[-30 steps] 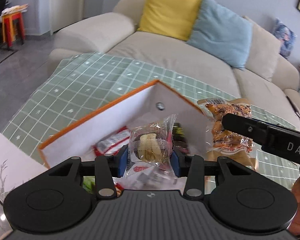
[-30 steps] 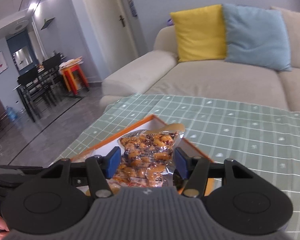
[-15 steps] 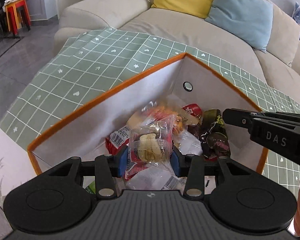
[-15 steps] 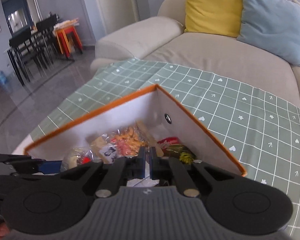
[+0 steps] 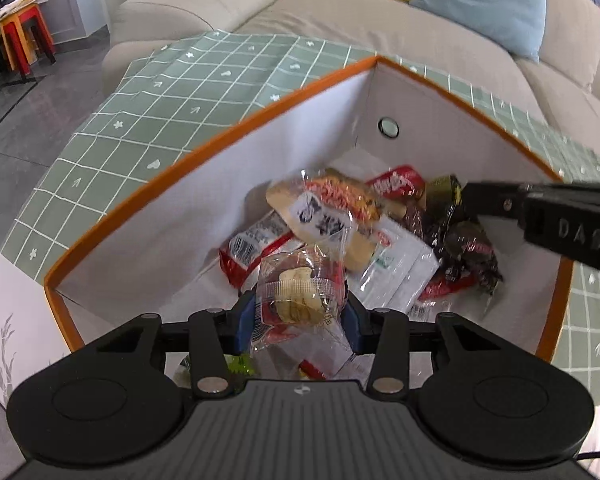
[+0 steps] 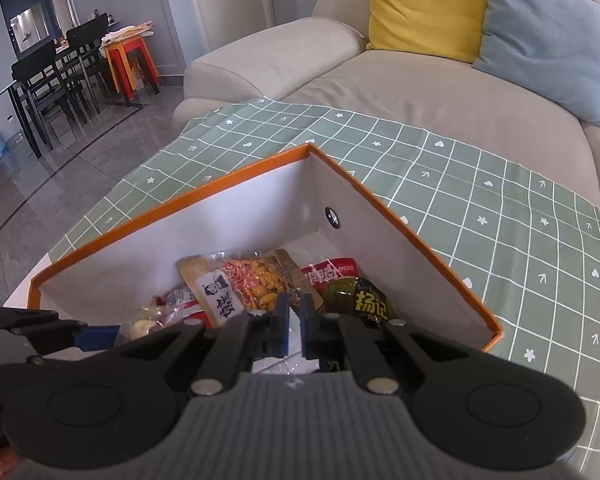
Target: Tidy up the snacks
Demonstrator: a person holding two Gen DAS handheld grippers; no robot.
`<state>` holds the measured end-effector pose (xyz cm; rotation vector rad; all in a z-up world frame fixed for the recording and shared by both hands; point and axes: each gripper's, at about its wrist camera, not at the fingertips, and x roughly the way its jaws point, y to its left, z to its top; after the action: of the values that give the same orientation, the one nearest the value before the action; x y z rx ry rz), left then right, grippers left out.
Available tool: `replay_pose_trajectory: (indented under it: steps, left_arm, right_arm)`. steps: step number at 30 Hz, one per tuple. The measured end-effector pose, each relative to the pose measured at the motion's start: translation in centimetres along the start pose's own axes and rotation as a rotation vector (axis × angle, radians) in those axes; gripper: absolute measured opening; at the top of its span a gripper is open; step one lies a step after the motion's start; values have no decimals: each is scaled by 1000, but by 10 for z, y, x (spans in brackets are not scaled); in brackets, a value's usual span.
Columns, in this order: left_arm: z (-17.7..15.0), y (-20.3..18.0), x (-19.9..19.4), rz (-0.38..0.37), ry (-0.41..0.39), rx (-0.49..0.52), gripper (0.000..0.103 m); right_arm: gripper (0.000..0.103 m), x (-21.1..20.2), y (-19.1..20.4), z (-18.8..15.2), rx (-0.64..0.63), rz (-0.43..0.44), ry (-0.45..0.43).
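An orange-rimmed white box (image 5: 204, 184) sits on the green checked tablecloth and holds several snack packs. My left gripper (image 5: 298, 316) is shut on a clear pack of pale biscuits (image 5: 298, 296), low inside the box's near side. My right gripper (image 6: 295, 326) is nearly shut and empty, above the box (image 6: 420, 240). A clear peanut pack with a face label (image 6: 240, 286) lies on top of the pile; it also shows in the left wrist view (image 5: 328, 212). The right gripper's arm (image 5: 540, 216) reaches in from the right.
A red pack (image 6: 332, 274) and a dark green pack (image 6: 364, 300) lie at the box's right side. The tablecloth (image 6: 500, 208) spreads to the right. A beige sofa (image 6: 420, 92) with yellow and blue cushions stands behind. Dining chairs (image 6: 52, 80) are at far left.
My right gripper let the peanut pack drop into the box and closed empty. My left gripper has lowered with the biscuit pack into the box.
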<state>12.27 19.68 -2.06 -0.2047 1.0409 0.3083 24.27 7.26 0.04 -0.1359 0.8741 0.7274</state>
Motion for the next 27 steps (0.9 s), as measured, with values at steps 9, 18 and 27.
replay_pose_trajectory:
  steps: [9,18,27]
  left_arm:
    - [-4,-7,-4,46,-39,53,74]
    - [-7,-24,-54,18,-185,69,80]
    - [-20,-55,-121,7,-372,80,80]
  right_arm:
    - [5,-9,1,-4,-6,-10,6]
    - [46,-64,-10,-14,8,-20,-74]
    - [71,-152,-27,-38,56,-33,-196]
